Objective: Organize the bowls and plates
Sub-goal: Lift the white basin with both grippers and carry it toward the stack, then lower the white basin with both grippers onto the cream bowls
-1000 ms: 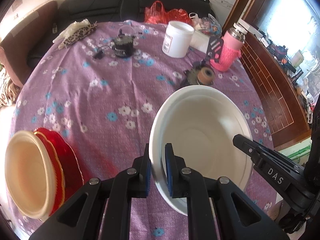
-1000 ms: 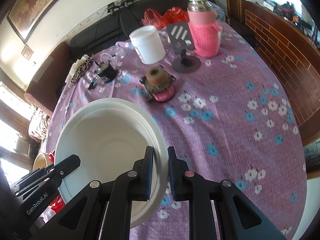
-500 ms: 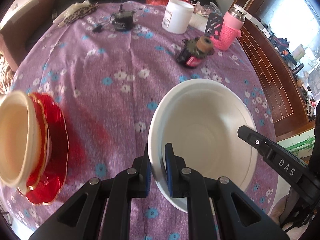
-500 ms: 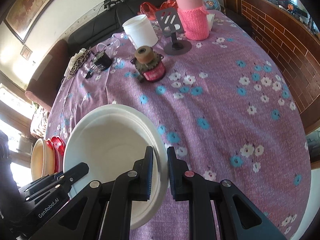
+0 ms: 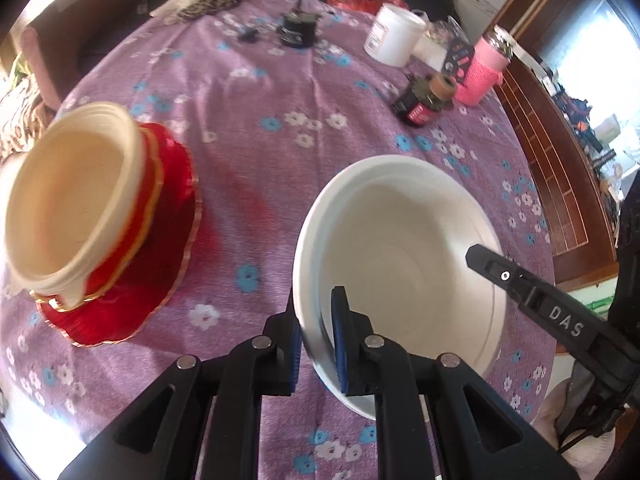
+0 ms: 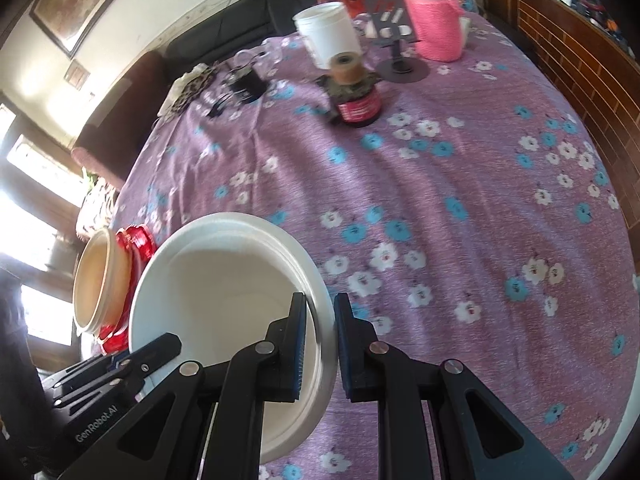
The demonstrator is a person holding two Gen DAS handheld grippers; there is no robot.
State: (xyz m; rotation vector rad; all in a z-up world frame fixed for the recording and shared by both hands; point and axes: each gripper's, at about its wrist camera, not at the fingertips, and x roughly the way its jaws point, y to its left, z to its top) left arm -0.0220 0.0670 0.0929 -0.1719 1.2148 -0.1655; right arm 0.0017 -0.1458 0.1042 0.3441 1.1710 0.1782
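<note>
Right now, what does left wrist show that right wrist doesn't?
Only the left wrist view: the whole red plate under the cream bowl, plus the right gripper's tip at the white bowl's far rim.

Only the right wrist view: a framed picture on the wall, and the left gripper's tip.

Both: white bowl clamped from both sides, white tub, pink-sleeved flask, floral tablecloth.

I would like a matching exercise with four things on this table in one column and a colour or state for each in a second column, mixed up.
Things:
1. white bowl
2. cream bowl
3. bottle sleeve
4. tablecloth

States:
A. pink and knitted
B. purple with flowers
C. held at its rim by both tongs, left tongs and right tongs
D. stacked on red plates

Pairs: 1-C, 2-D, 3-A, 4-B
</note>
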